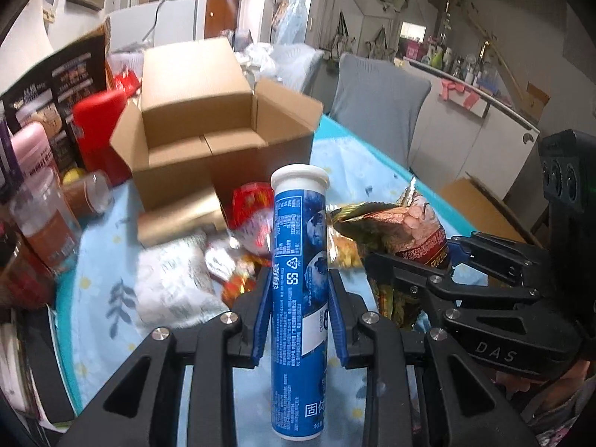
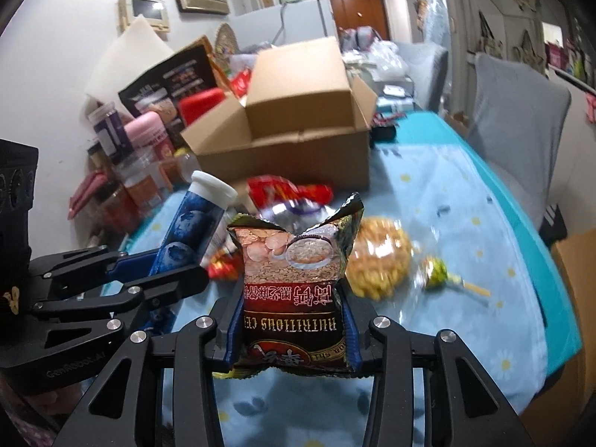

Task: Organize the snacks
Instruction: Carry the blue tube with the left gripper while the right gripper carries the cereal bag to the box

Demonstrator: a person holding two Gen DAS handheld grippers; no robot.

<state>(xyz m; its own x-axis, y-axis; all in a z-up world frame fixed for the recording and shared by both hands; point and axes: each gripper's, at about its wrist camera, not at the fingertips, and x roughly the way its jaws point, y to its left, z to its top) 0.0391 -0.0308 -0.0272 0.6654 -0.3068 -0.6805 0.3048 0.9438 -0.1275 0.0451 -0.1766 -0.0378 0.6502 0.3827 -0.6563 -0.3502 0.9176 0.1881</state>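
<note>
The left gripper [image 1: 300, 290] clamps a blue tube [image 1: 300, 298] upright between its pads; the right gripper [image 2: 292, 316] pinches a cereal packet [image 2: 294, 290] at its lower half. Both hang above the blue tablecloth [image 2: 465, 223], just short of loose snacks [image 2: 376, 260]. Beyond these stands the open cardboard box [image 1: 223, 126], flaps spread.

Grey chair [image 1: 376, 106] beside table [image 2: 495, 156]

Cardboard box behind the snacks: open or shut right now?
Open. The cardboard box has its flaps folded outward, and the left wrist view shows its bare inner floor; the front part is hidden by its near wall.
</note>
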